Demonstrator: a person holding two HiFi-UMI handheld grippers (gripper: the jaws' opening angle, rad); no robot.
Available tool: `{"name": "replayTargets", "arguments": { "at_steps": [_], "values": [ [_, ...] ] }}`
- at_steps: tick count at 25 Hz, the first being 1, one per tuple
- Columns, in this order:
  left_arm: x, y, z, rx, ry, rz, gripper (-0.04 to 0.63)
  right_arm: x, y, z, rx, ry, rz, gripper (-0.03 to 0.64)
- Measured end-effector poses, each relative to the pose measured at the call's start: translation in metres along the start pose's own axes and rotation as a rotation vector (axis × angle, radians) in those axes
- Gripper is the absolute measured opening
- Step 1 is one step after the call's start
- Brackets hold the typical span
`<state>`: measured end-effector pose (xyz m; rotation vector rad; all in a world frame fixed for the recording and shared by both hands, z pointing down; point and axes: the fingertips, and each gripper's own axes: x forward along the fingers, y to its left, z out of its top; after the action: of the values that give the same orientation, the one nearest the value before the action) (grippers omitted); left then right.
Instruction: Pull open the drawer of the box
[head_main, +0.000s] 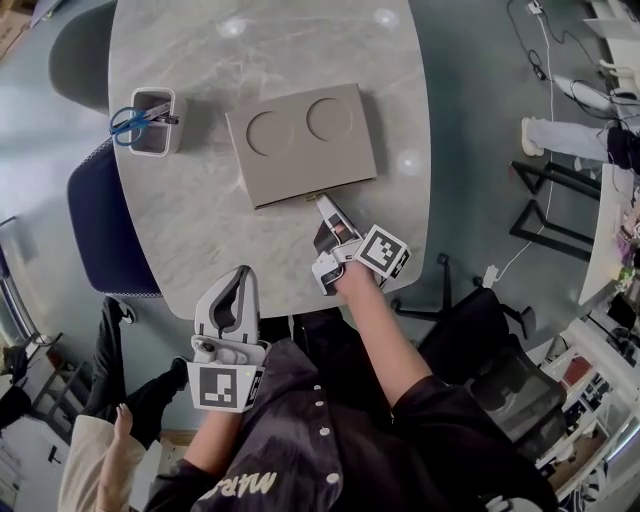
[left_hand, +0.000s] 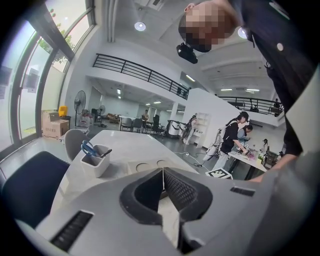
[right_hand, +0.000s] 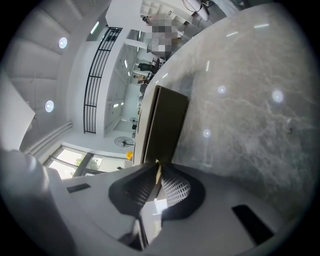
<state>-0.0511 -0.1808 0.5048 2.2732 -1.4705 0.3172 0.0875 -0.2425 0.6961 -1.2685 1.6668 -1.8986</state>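
It was a big open-plan office: mezzanine railing (left_hand: 142, 74) at twelve o'clock, people (left_hand: 231, 136) at desks (left_hand: 246, 159) towards two o'clock.

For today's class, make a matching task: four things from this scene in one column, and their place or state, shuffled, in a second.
1 box
2 scissors
3 left gripper
4 right gripper

a shut on the pull tab
b in the white holder
c shut, empty, at the table's near edge
d flat on the table, two round hollows on top

Pairs: 1-d, 2-b, 3-c, 4-a
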Motion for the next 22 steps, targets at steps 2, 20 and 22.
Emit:
{"name": "replayTargets", "arguments": {
  "at_steps": [2,20,22],
  "values": [
    [-0.002,-0.001,0.003,0.006,-0.005,-0.002,0.017,-0.004,-0.002,-0.002,-0.006,0.006,-0.008,0.028],
    [-0.03,-0.008,0.012,0.044,-0.039,0.0,0.017,-0.054,-0.024,-0.032,0.003,0.017,-0.072,0.029],
    [-0.032,-0.008,0.011,0.044,-0.039,-0.001,0.017,-0.06,-0.026,-0.035,0.005,0.017,-0.076,0.03]
  ]
}}
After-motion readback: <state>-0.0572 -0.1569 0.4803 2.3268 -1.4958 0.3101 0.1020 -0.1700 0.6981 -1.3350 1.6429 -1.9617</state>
